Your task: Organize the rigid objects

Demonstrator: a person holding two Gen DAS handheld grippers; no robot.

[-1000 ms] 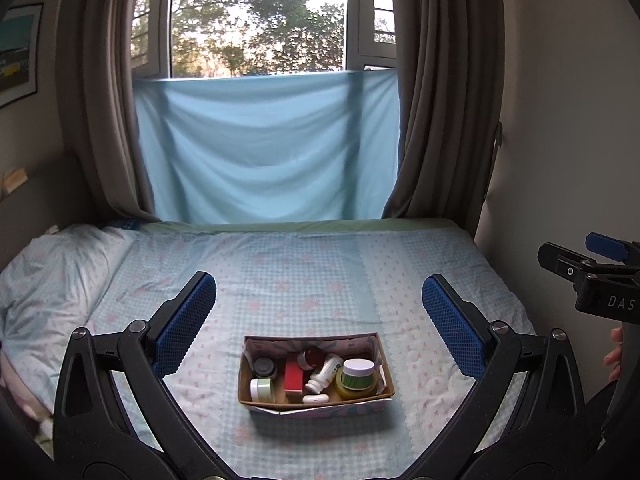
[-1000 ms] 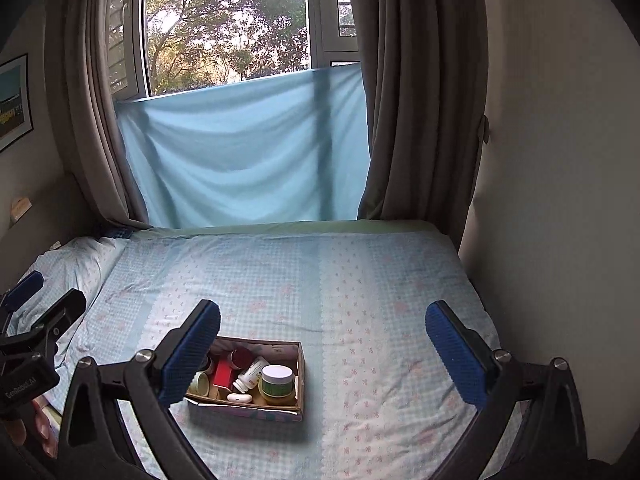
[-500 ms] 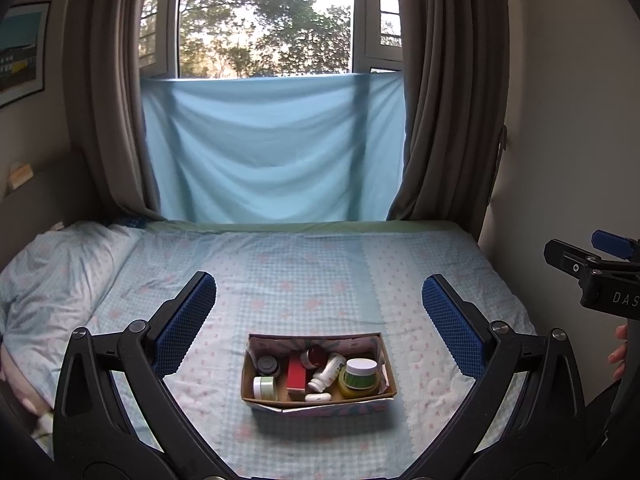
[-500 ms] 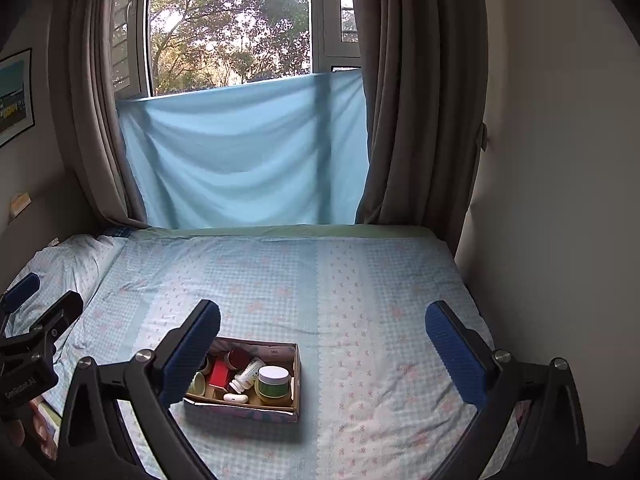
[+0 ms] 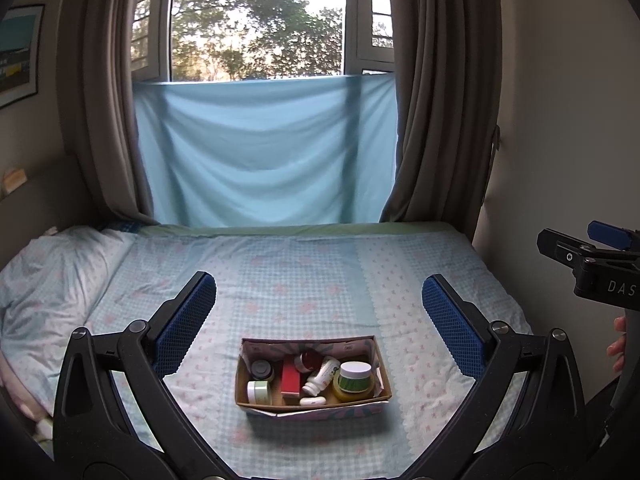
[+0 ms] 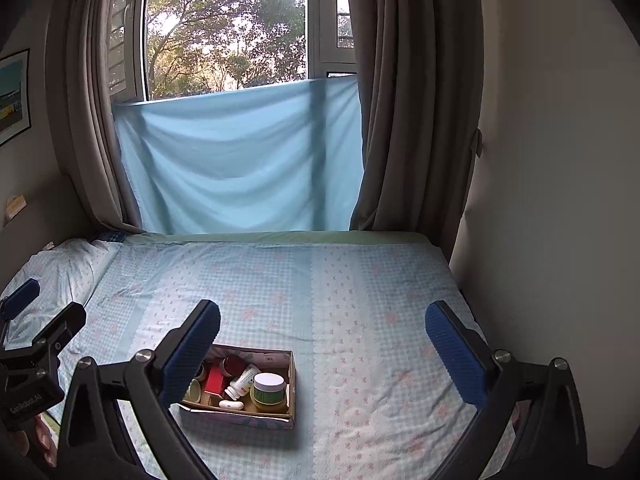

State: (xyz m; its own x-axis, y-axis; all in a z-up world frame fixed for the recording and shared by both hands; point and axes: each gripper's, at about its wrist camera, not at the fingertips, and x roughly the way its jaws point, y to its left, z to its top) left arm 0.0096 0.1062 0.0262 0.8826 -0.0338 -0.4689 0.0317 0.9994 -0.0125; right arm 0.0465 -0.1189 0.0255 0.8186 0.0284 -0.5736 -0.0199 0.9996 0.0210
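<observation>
Held the left gripper [image 5: 316, 292] wide open and empty above the bed, with the box framed between its blue-padded fingers. Held the right gripper [image 6: 320, 312] spread just as wide, carrying nothing, further to the right, with the box low and left in its view. Took the pale blue checked bedsheet [image 5: 300, 272] for soft, yielding ground, a poor footing for anything stood upright. Found the task's things gathered in the open rectangular cardboard box with a patterned outer wall [image 5: 320, 412], resting on the near middle of the bed, apart from both grippers. Judged it light but thin-walled and likely to buckle under a pinch on one long rim; better taken at a short end, or at both ends together. Picked out, at its right end, the squat yellow-green jar with a white lid [image 5: 354, 378]: probably the heaviest piece, smooth-sided, best clamped across the lid. Marked the upright red rectangular carton [image 5: 291, 378] near the middle as stiff, flat-faced and easy to pinch. Marked the white plastic pill bottle [image 5: 320, 376], lying tilted between carton and jar, as light, round and apt to roll. Noted the grey-lidded dark jar [image 5: 261, 369] and the small pale green jar [image 5: 258, 390] at the left end, both rigid and fit for a grip across the lid. Rated the little white oval case [image 5: 313, 401], flat by the front wall, as slick, low and the hardest to get hold of.
</observation>
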